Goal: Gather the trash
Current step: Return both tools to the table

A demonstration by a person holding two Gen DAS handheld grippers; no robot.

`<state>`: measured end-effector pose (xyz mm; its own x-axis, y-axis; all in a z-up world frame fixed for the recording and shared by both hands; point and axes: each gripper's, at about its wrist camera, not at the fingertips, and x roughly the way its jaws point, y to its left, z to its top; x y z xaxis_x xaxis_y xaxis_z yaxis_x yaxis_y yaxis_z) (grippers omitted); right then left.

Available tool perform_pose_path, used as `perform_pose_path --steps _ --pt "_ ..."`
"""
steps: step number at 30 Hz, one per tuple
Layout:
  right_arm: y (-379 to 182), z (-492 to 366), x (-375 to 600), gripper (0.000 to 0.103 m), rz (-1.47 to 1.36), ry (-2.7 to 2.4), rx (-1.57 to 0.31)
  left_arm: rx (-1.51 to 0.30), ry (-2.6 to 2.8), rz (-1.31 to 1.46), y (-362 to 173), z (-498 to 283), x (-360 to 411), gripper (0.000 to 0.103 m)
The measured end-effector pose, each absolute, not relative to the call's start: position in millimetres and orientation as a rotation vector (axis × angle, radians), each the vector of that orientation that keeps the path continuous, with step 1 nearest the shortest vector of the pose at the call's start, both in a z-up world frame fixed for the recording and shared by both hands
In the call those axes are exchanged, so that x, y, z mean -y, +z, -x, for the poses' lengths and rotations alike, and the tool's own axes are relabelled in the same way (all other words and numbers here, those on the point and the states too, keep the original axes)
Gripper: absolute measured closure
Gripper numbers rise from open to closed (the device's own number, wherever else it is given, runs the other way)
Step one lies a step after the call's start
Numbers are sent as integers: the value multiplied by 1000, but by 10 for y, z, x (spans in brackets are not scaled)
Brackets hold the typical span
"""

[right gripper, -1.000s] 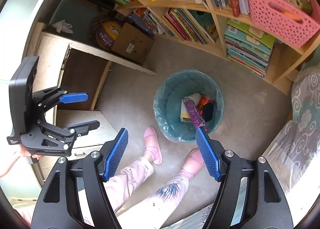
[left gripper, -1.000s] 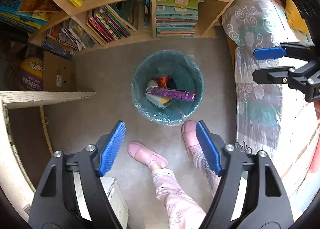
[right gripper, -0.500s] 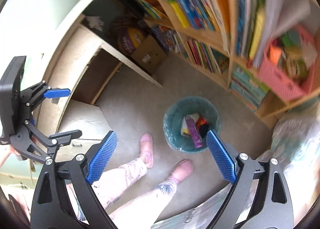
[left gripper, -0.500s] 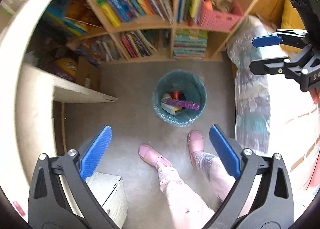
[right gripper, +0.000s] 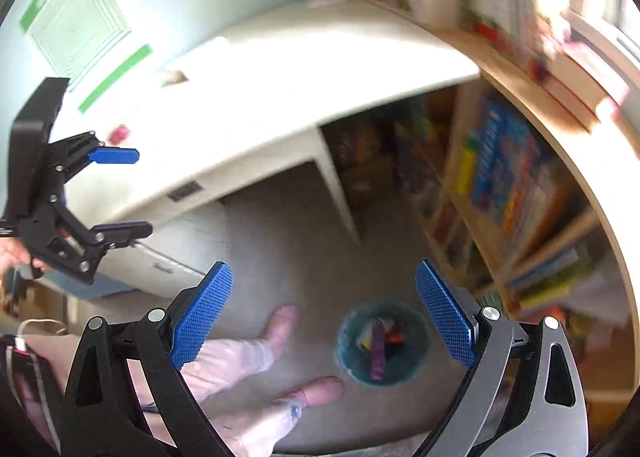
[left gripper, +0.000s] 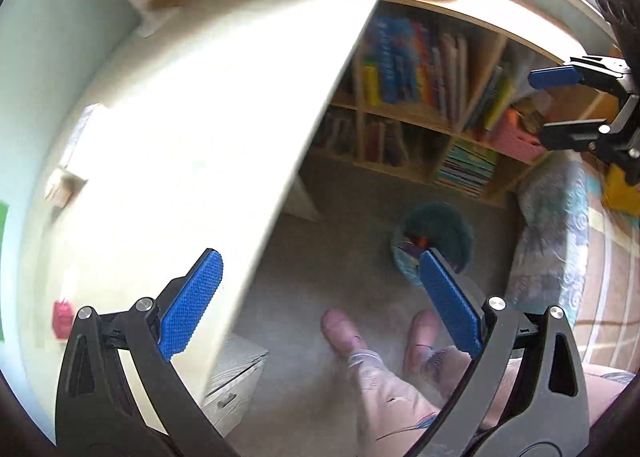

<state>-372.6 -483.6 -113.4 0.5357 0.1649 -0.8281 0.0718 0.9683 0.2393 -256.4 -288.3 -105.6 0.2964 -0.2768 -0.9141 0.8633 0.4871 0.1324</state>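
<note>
The teal-lined trash bin (left gripper: pixel 440 222) (right gripper: pixel 345 341) stands on the floor far below, with a purple wrapper (right gripper: pixel 377 353) and other trash inside. My left gripper (left gripper: pixel 320 257) (right gripper: pixel 143 193) is open wide and empty, over the edge of the white desk (left gripper: pixel 192 117). Nothing lies between the opening jaws of my right gripper (right gripper: pixel 323 267) (left gripper: pixel 536 107), which hangs high above the floor beside the bin. On the desktop lie a small pink item (left gripper: pixel 62 317) (right gripper: pixel 120 133) and a small beige item (left gripper: pixel 62 185) (right gripper: pixel 174 76), both blurred.
A bookshelf (left gripper: pixel 420 69) (right gripper: pixel 500 161) full of books lines the wall behind the bin. The person's feet in pink slippers (left gripper: pixel 340 331) (right gripper: pixel 280 321) stand near the bin. A white drawer unit (left gripper: pixel 236 373) sits under the desk. A patterned cover (left gripper: pixel 552 225) drapes furniture on the right.
Both grippers have risen well above the bin and rolled, and their jaws have spread wider. The bin now looks small and the desktop has come into view.
</note>
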Motion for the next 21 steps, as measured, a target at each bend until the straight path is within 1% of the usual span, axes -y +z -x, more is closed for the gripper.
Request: perform_pose_path --steps 11,21 --pt "-741 2690 4225 11 -94 235 -982 -1000 -558 -597 -858 1734 1893 7" --pt "-682 1943 3672 11 -3 373 -982 -1024 -401 -568 -861 1183 1166 7"
